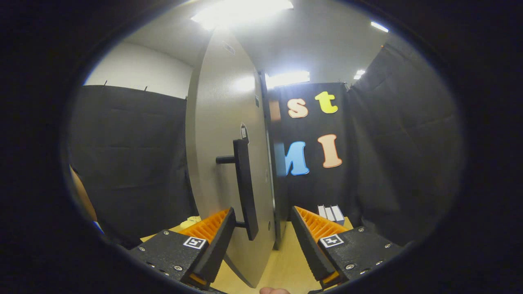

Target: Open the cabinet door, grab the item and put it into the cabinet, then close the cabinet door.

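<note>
1. The grey metal cabinet door (216, 122) stands swung out, edge-on to the camera, with its dark bar-shaped handle (245, 183) on two short posts facing left. The door looks open or nearly so, so the first step of the task seems done or in its last part.

2. The lower end of that handle sits just ahead of the left finger, close to its tip; whether they touch cannot be told. The door's thin edge runs down between the two fingers.

3. The hand-held gripper (261, 237) is spread wide, its fingers well apart and pressing on nothing; the door edge lies in the gap without being clamped.

4. A small pale yellow object (190, 221) lies on the light wooden tabletop (286, 261), beyond the left finger and on the far side of the door from the cabinet opening. This may be the item to store, though too little of it shows to be sure.

5. A few small white blocks (331, 212) stand on the table beyond the right finger, near the black cloth wall (400, 155).

6. Still to do, judging from this: fetch the item, set it inside the cabinet, and swing the door shut. The cabinet's inside is hidden behind the door.
</note>
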Available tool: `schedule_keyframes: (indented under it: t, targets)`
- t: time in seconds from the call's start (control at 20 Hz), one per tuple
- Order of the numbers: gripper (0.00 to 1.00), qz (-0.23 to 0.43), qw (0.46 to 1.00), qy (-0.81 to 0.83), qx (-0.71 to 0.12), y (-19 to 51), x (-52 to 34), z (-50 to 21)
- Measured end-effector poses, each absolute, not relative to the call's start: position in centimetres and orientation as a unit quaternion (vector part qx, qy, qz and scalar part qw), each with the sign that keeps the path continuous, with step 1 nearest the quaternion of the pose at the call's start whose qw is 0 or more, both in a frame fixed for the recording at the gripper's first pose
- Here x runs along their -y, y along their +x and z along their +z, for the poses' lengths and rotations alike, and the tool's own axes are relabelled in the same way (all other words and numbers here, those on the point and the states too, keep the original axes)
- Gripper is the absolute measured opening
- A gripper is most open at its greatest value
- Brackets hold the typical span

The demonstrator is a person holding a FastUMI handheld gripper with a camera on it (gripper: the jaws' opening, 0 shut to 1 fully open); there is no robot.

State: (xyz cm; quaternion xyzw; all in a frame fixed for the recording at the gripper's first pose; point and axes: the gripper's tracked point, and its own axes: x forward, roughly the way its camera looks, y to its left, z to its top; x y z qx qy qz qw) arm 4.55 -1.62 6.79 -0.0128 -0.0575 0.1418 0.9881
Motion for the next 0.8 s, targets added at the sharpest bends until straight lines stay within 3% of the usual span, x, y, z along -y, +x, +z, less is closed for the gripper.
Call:
schedule_keyframes:
  t: [0.15, 0.35, 0.8]
  targets:
    - [0.89, 0.062, 0.992, 0.036, 0.107, 1.9, 3.3, 7.7]
    - [0.93, 0.003, 0.988, -0.001, 0.152, -1.9, 1.8, 5.6]
    - [0.95, 0.017, 0.996, -0.010, 0.088, 0.1, -11.2, -8.9]
